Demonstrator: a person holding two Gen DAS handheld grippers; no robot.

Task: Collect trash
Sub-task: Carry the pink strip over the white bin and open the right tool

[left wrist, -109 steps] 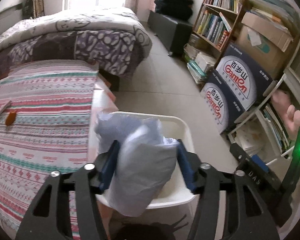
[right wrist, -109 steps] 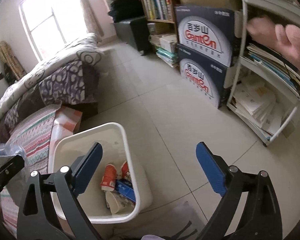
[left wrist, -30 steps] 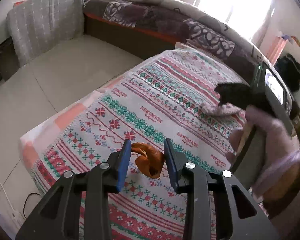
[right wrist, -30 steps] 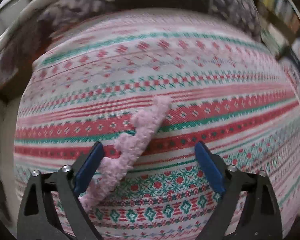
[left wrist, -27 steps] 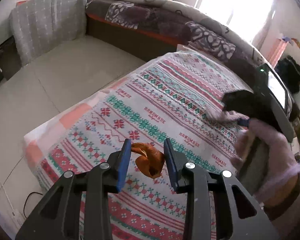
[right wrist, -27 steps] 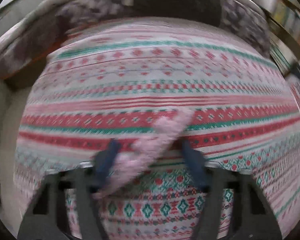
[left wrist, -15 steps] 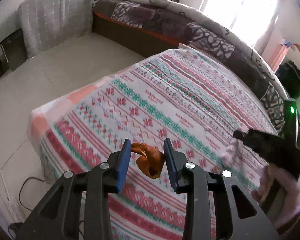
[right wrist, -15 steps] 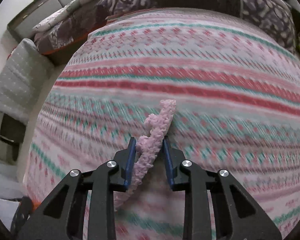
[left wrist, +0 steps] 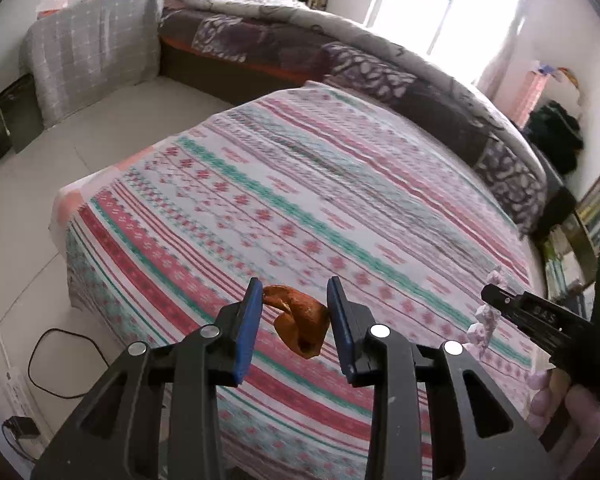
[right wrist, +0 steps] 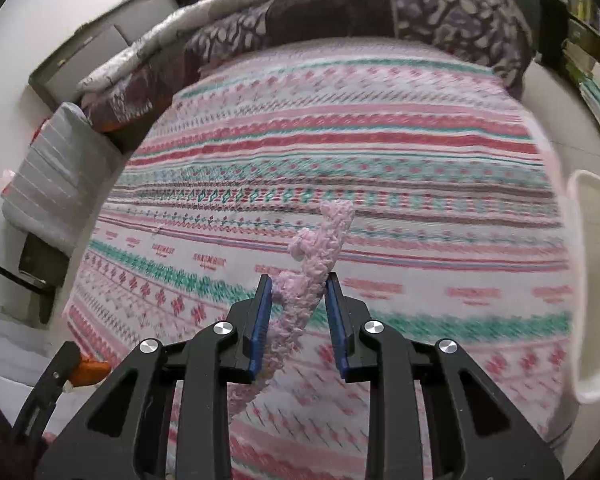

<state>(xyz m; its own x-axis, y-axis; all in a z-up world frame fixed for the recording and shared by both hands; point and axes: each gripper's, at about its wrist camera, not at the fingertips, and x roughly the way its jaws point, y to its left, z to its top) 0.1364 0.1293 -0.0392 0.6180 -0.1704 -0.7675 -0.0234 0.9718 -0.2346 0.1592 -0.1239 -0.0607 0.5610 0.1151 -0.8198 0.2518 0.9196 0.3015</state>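
Two grippers each hold a piece of trash above the striped blanket [left wrist: 300,184]. The left gripper [left wrist: 294,316] has its blue pads narrowly closed on a crumpled orange-brown peel [left wrist: 300,322], which hangs between them over the blanket's near edge. The right gripper [right wrist: 298,312] is pinched on a strip of pink knitted trim [right wrist: 316,264]; one end sticks out past the fingertips, the other droops toward the handle. Over the blanket's right edge, a white bin [right wrist: 596,280] rim shows. Beyond the far edge lies a purple patterned quilt [left wrist: 364,68].
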